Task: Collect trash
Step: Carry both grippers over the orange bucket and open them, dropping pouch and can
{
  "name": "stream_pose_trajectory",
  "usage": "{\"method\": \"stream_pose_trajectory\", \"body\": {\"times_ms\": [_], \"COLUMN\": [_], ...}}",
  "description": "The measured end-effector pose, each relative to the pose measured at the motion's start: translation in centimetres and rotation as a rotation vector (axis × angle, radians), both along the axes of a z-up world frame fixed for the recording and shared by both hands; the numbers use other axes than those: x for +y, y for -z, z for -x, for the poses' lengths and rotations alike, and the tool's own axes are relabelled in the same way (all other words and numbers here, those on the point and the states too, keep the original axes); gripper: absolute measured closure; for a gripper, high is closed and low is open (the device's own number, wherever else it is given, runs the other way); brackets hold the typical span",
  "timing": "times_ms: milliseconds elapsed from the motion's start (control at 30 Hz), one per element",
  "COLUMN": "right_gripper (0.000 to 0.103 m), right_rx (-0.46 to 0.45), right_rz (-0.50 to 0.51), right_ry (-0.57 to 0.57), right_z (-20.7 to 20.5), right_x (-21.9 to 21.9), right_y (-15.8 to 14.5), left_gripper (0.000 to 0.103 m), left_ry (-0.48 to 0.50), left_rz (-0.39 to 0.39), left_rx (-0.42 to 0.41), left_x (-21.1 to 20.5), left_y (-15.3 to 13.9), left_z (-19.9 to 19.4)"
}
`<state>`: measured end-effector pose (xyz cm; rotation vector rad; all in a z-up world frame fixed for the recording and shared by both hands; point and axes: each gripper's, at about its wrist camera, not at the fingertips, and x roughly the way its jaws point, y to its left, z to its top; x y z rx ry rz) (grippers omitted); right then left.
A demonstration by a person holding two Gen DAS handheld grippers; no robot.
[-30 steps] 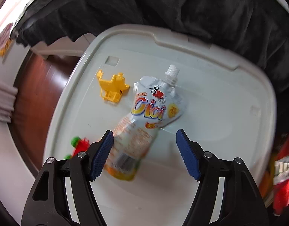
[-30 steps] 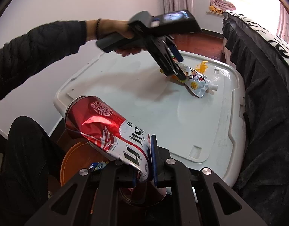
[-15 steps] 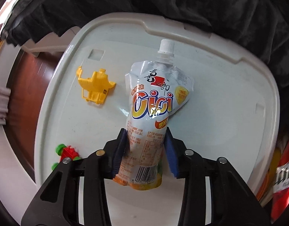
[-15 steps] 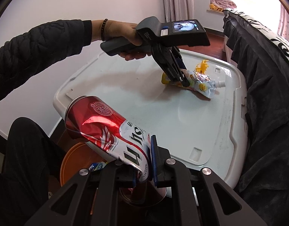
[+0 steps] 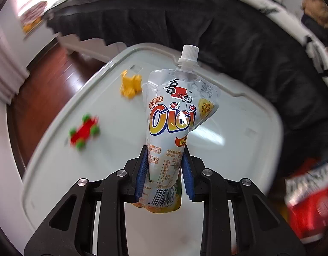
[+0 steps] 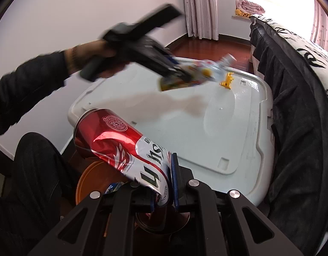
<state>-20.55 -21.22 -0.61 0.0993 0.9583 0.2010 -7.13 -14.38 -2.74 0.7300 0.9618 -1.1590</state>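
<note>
My left gripper [image 5: 164, 171] is shut on the lower part of a silver and orange "Cici" drink pouch [image 5: 176, 119] with a white cap and holds it lifted above the white plastic lid [image 5: 238, 132]. It also shows blurred in the right wrist view [image 6: 176, 75], with the pouch [image 6: 204, 72] in its jaws. My right gripper [image 6: 164, 188] is shut on a crushed red can [image 6: 119, 143] and holds it off the lid's near corner, above an orange bin [image 6: 87, 181]. The can shows blurred in the left wrist view [image 5: 309, 202].
A yellow toy piece [image 5: 131, 85] and a red and green toy [image 5: 84, 132] lie on the lid. A bed with a black cover [image 6: 296, 106] runs along the lid's right side. The person's leg [image 6: 33, 170] is at the left.
My left gripper closed on the pouch and has lifted it off the lid, tilting it upright. My right gripper has held still with the can.
</note>
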Motion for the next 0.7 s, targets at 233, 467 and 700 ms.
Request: {"method": "stream_pose_trajectory", "body": {"times_ms": [233,467,700], "right_gripper": [0.091,0.091,0.091], "right_rx": [0.015,0.077,0.182], "right_rz": [0.009,-0.114,-0.15], "right_ry": [-0.012,0.009,0.026], "right_z": [3.2,5.2,5.1], "right_x": [1.9,3.9,6.4], "right_y": [-0.3,1.6,5.3], "left_gripper": [0.074,0.073,0.072], "left_ry": [-0.19,-0.446,-0.675], "left_rz": [0.015,-0.037,-0.094], "left_rx": [0.029,0.12,0.32], "left_x": [11.1,19.5,21.9], "left_y": [-1.5,2.3,8.9], "left_z": [7.4,15.8,19.4]}}
